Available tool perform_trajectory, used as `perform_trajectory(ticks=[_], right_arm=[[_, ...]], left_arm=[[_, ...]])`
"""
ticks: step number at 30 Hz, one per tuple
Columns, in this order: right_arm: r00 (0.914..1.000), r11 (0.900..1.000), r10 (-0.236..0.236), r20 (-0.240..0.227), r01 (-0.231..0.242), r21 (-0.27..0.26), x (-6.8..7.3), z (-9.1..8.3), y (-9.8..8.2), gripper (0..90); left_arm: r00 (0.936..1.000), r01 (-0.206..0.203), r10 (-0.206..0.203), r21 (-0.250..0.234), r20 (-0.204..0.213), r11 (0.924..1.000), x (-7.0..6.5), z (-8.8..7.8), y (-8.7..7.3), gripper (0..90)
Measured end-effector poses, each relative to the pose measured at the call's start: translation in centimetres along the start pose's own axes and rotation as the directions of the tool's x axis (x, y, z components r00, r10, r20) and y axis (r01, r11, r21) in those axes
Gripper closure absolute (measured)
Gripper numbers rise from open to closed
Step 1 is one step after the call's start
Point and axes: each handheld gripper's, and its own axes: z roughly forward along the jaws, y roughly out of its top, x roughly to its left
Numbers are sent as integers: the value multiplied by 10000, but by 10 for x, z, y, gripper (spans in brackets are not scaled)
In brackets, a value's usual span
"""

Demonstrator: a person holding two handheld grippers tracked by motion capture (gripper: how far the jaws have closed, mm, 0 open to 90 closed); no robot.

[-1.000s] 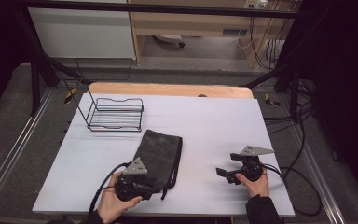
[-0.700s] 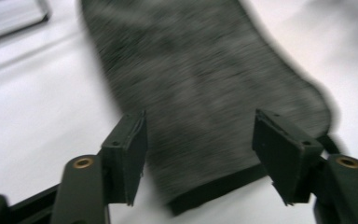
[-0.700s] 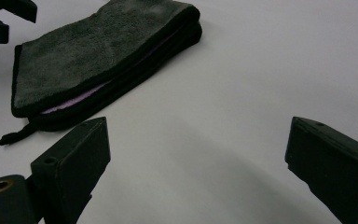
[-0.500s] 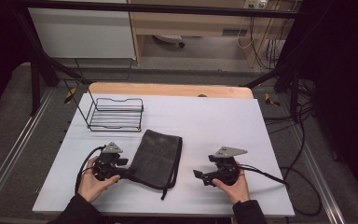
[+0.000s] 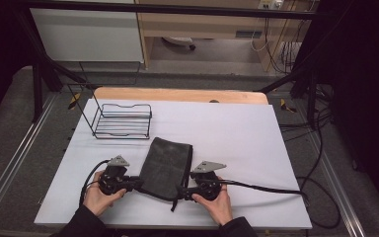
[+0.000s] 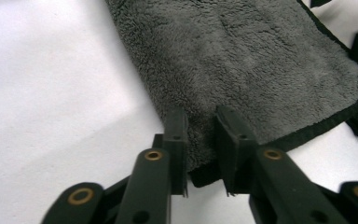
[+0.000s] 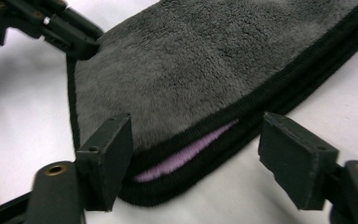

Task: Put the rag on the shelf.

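Observation:
A dark grey folded towel (image 5: 168, 163) lies flat on the white table (image 5: 237, 143), near its front edge. My left gripper (image 5: 139, 183) is at the towel's near left corner. In the left gripper view its jaws (image 6: 200, 126) have just been closing and now pinch the towel (image 6: 242, 60) at its black hem. My right gripper (image 5: 181, 192) is at the near right corner. Its jaws (image 7: 198, 149) have been closing but still stand wide on either side of the towel (image 7: 205, 60), not touching it. A purple strip (image 7: 186, 154) shows inside the fold.
A black wire basket (image 5: 122, 121) stands at the back left of the table. A wooden board (image 5: 177, 95) runs along the far edge. The right gripper's cable (image 5: 266, 187) trails off to the right. Metal frame rails flank the table.
The left gripper moved left off the towel to its near left corner and closed on it. The right gripper slid left to the near right corner and its jaws narrowed.

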Motion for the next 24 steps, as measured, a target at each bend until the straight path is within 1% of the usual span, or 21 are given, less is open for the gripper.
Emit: perform_trajectory(ticks=[2,3,4,5,6,8,9,10,11,12,13,14,17,18,19,20,21,24], right_arm=[[9998,9999,114,142,-114,43,3,4,0,325],[9998,9999,114,142,-114,43,3,4,0,325],[9997,10000,69,242,-70,57,3,6,0,334],[9997,9998,101,244,-105,148,4,7,-1,347],[9992,9998,2,391,-10,202,5,9,-2,369],[9985,9994,244,494,-256,239,6,9,-3,406],[9982,9992,301,522,-315,252,6,8,-3,425],[9982,9992,301,522,-315,252,6,8,-3,425],[9974,9990,366,628,-382,251,7,8,-3,471],[9974,9990,366,628,-382,251,7,8,-3,471],[9970,9987,413,653,-432,278,7,8,-3,498],[9974,9984,428,583,-448,333,7,7,-2,560],[9985,9987,353,408,-367,346,5,7,-1,639],[9985,9987,353,408,-367,346,5,7,-1,639],[9990,9986,322,319,-335,404,4,6,1,665],[9997,9987,200,157,-207,471,3,6,2,712],[9999,9988,126,110,-131,477,2,6,3,721],[10000,9989,-84,-23,85,462,2,5,3,740]], left_arm=[[10000,27,-27,83,-48,10000,-2,0,0,788],[10000,63,-63,62,-24,10000,-2,0,0,788],[10000,21,-21,102,-24,9999,-3,0,0,801],[10000,23,-23,141,-26,9999,-3,0,1,815],[10000,26,-26,153,-26,9999,-3,0,1,842],[10000,19,-18,162,-87,9999,-5,-1,1,855],[9999,-12,14,156,-131,9999,-5,-1,1,859],[9999,-15,17,153,-170,9999,-6,-1,1,859],[9998,12,-9,155,-174,9999,-7,-2,1,864],[9999,44,-41,142,-148,9999,-7,-2,0,864],[9999,0,3,194,-151,9998,-8,-3,0,866],[9999,34,-31,190,-135,9998,-9,-3,0,868],[9999,82,-81,223,-64,9997,-13,-6,-2,869],[9999,103,-102,242,-20,9997,-15,-7,-3,869],[9999,130,-132,269,53,9996,-17,-8,-4,869],[9999,103,-107,305,126,9995,-18,-9,-5,870],[9999,39,-44,346,153,9994,-20,-10,-6,869],[9996,38,-47,309,290,9995,-26,-16,-14,869]])
